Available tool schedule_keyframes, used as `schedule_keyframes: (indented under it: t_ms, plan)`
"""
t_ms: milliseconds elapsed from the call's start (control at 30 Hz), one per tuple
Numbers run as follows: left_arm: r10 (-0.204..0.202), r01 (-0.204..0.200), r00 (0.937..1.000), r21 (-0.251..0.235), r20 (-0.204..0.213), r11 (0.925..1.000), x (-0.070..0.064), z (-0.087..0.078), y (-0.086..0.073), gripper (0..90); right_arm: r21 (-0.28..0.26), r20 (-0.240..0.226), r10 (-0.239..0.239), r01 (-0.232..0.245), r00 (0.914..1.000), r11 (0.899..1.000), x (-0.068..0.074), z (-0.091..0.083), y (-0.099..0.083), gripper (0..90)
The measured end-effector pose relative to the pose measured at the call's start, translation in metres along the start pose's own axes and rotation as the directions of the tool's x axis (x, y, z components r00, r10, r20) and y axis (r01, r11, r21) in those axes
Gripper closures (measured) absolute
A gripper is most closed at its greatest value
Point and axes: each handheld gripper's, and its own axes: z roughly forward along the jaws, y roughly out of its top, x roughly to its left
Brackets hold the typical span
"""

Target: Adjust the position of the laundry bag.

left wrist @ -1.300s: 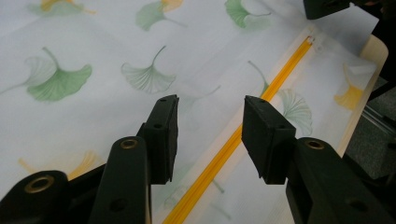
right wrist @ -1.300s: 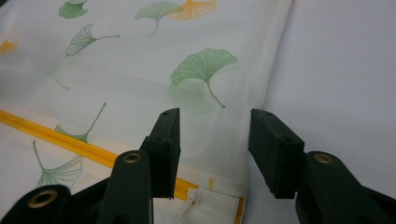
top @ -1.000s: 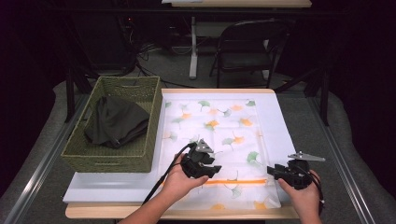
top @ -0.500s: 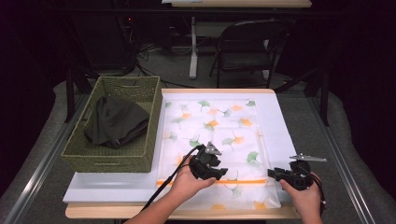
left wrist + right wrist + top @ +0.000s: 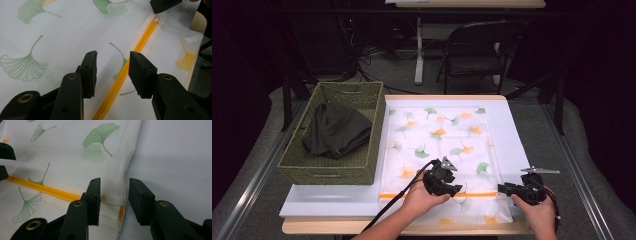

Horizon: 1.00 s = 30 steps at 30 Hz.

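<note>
A white mesh bag (image 5: 437,135) printed with green and orange ginkgo leaves lies flat on a white board. An orange zipper (image 5: 477,194) runs across its near end. My left gripper (image 5: 456,188) hovers over the zipper (image 5: 140,42), open, with the band passing between its jaws. The white zipper pull (image 5: 161,23) sits at the far end of the band. My right gripper (image 5: 502,189) is open at the bag's right edge. In the right gripper view (image 5: 114,183) its jaws straddle the hem (image 5: 125,182) just above the zipper's end (image 5: 121,211).
A woven green basket (image 5: 362,167) holding a dark cloth (image 5: 334,131) stands left of the bag. The white board (image 5: 512,135) covers most of the wooden table (image 5: 362,227). A folding chair (image 5: 477,50) stands beyond the table.
My left gripper has slid a little to the right along the zipper, toward the right gripper. My right gripper has stayed near the bag's right edge.
</note>
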Motion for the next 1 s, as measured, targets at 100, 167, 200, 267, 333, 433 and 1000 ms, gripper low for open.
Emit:
schedule_keyframes:
  t_ms: [100,167,200,267,333,433,1000]
  plan:
    - [0.012,-0.012,0.9999,0.008,-0.004,0.9999,-0.001,0.003,-0.001,58.2,0.004,-0.003,0.0,0.0,1.0,1.0,-0.001,0.001,0.0,61.8]
    - [0.007,-0.007,0.9999,0.012,-0.011,0.9999,-0.002,0.008,-0.003,58.2,0.013,-0.012,0.008,-0.008,0.9999,1.0,-0.001,0.002,0.0,61.8]
    - [0.011,-0.011,0.9999,0.019,-0.012,0.9998,-0.002,0.01,-0.004,58.2,0.013,-0.014,0.009,-0.009,0.9999,1.0,-0.001,0.003,0.0,61.8]
    - [0.019,-0.019,0.9998,0.028,0.0,0.9994,-0.002,0.012,-0.005,58.2,0.015,-0.018,0.009,-0.009,0.9998,1.0,0.0,0.003,0.0,61.8]
    - [0.015,-0.015,0.9999,0.034,-0.001,0.9993,-0.002,0.014,-0.006,58.3,0.016,-0.021,0.007,-0.007,0.9998,1.0,0.0,0.004,0.0,61.9]
    - [0.012,-0.012,0.9999,0.04,-0.001,0.9991,-0.002,0.016,-0.007,59.4,0.017,-0.032,0.016,-0.015,0.9994,1.0,0.0,0.004,0.0,63.0]
    - [0.004,-0.004,1.0,0.053,-0.004,0.9986,-0.001,0.025,-0.008,63.7,-0.01,-0.082,0.02,-0.021,0.9964,1.0,-0.001,0.002,0.003,75.4]
